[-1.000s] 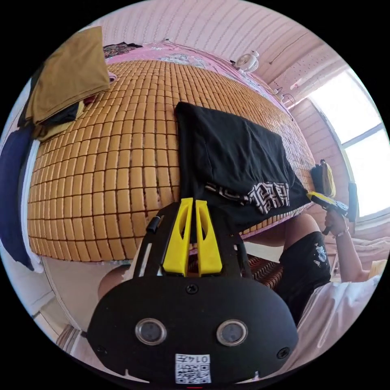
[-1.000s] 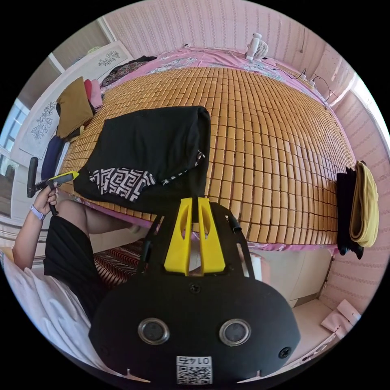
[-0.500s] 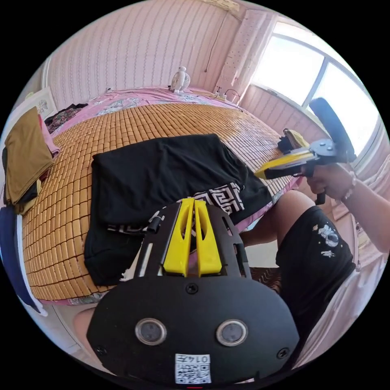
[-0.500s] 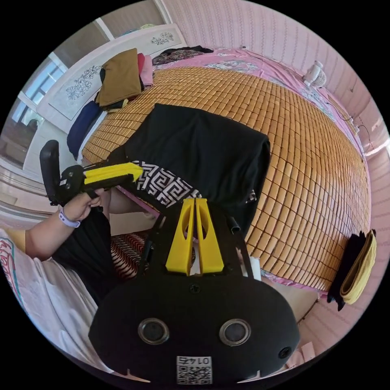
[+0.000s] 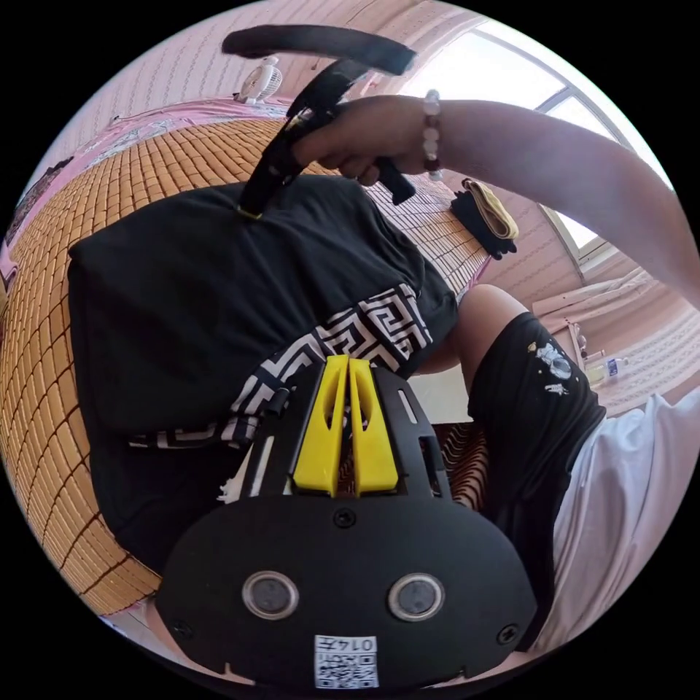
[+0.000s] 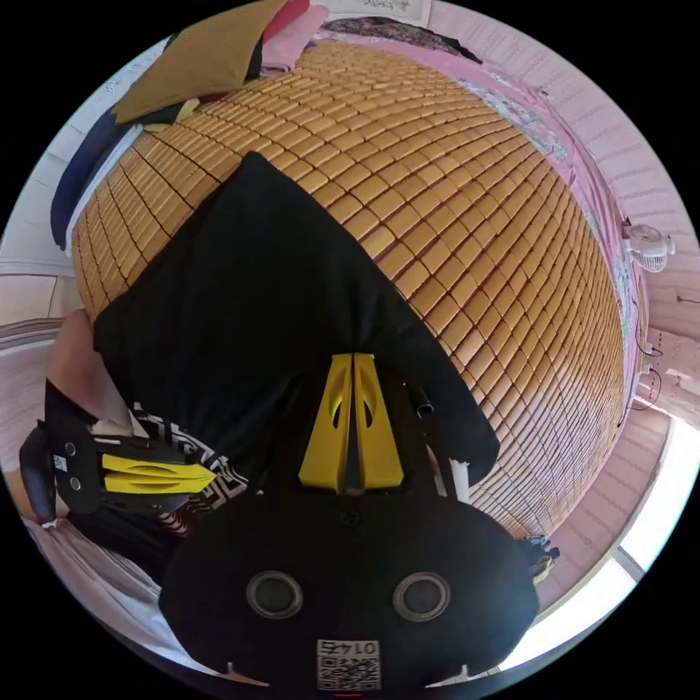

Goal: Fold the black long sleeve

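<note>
Both my grippers have come in over the folded black shirt (image 5: 219, 292).

My left gripper (image 5: 348, 361) has its fingers pressed together, empty, over the patterned band at the bed's (image 6: 467, 219) near edge. My right gripper (image 6: 353, 357), fingers likewise together, has swung from the side to the shirt's far fold; whether cloth is pinched, I cannot tell. Next fold looks near.

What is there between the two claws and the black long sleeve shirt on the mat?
Nothing visible. The right claw is directly over the black long sleeve on the bamboo mat, jaws closed, no object between them. The left claw is just above the garment's patterned band, also unobstructed.
</note>
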